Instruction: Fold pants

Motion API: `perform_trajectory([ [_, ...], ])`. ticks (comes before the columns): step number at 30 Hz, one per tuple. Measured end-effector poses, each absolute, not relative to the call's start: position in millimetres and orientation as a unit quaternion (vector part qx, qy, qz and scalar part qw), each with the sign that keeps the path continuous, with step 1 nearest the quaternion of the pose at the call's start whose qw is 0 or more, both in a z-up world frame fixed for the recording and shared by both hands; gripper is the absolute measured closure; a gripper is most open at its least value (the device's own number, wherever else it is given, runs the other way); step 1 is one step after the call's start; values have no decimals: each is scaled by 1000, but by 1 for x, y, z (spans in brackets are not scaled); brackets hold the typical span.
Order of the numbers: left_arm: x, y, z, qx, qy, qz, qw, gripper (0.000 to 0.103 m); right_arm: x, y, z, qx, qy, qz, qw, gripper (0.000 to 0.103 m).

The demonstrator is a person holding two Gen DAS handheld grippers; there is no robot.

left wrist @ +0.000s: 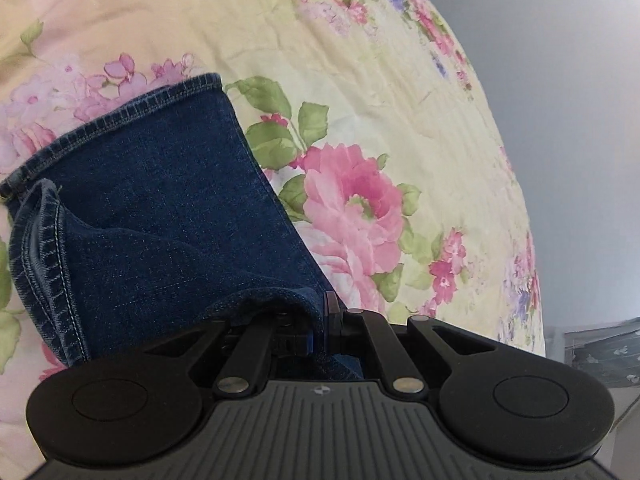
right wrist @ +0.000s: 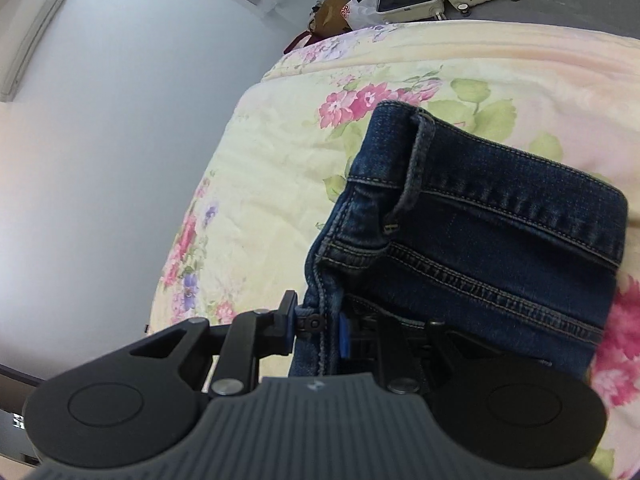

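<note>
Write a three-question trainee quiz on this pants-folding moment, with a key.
1. True or false: the left tongs are shut on the jeans.
2. Which part of the jeans do the right tongs grip: A) leg hem, B) waistband end, C) nothing?
3. Fill in: the jeans lie over a ______ bedspread.

Key: 1 true; 2 B; 3 floral.

dark blue denim pants (left wrist: 160, 200), bunched, waistband and hem lifted.
</note>
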State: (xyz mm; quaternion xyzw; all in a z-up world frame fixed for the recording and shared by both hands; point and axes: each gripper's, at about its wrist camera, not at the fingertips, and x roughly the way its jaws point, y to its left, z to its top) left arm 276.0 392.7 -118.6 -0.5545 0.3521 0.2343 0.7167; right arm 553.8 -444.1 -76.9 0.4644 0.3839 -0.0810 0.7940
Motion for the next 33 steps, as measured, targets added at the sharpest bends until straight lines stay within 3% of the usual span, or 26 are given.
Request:
perform_trajectory([
  [7,303,413,-150,-554,405,238,687,93,597,-428,-123,454,385,-93,798,83],
  [18,293,451,-130,-603,417,180,656,84,554,-409,-105,385,325,-23,864,82],
  [20,283,459,-123,-607,403,192,658,75,531,-385,-105,368,329,7,870,82],
  [22,273,471,-108,-592,381,206,679,50,506,-357,-106,346,334,42,876,82],
  [30,224,477,-56,-465,334,211,792,41,426,-255,-138,294,345,155,878,75],
  [33,193,447,-50,-357,295,220,858,23,413,-229,-149,254,358,180,880,74],
])
